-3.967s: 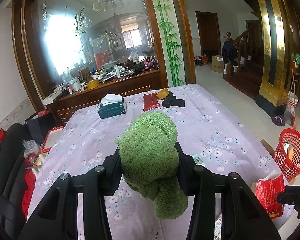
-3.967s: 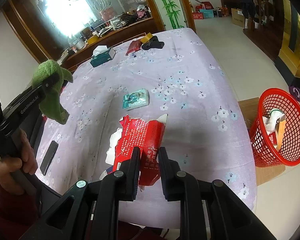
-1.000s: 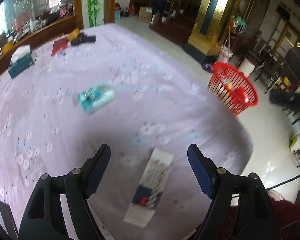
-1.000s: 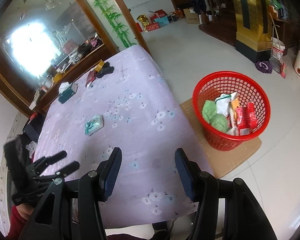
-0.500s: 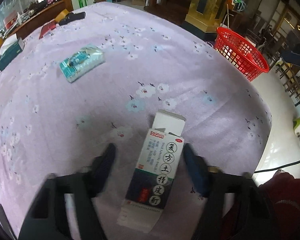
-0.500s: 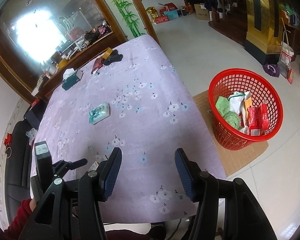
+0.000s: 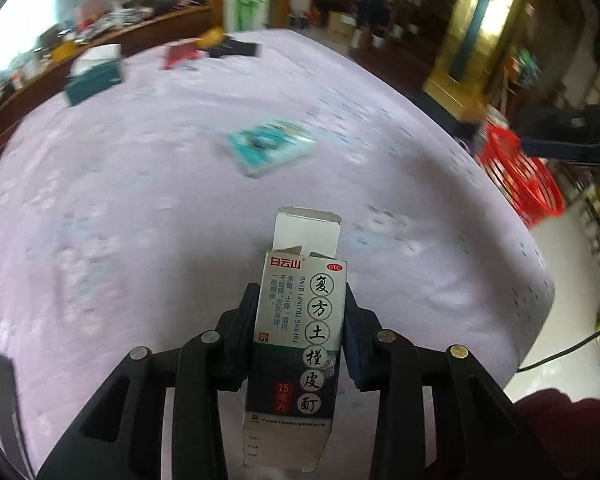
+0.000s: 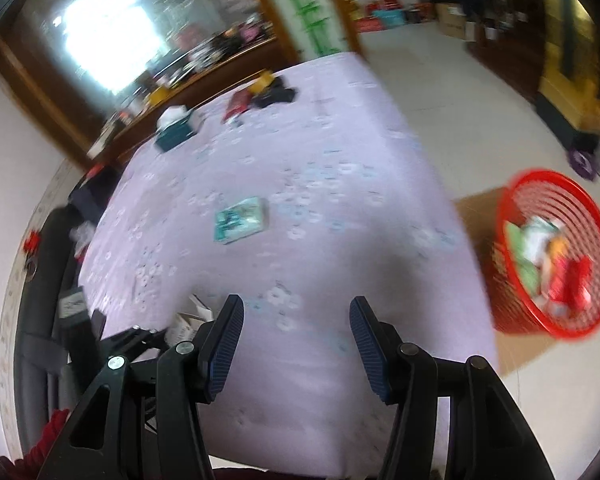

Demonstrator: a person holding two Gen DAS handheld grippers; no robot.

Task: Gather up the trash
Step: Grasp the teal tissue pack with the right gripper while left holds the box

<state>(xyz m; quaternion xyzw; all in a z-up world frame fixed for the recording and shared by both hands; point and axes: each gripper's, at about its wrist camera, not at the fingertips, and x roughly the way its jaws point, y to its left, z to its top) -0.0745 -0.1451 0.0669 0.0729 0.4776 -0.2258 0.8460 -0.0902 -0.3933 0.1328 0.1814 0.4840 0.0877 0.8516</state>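
The medicine carton (image 7: 300,344) was clamped between the pads of the left claw (image 7: 300,320), whose jaws had just been closing on it, low over the desk (image 7: 140,200). The right claw (image 8: 296,344) was held open and empty. Carrying the carton to the red basket (image 8: 560,264) on the floor was judged the next move.

teal packet (image 7: 271,147) on lilac tablecloth (image 7: 140,208)

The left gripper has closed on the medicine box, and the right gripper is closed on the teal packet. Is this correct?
Only partly. The left gripper has been closing and now clamps the medicine box. The right gripper is open and empty; the right wrist view shows the teal packet lying alone on the table.
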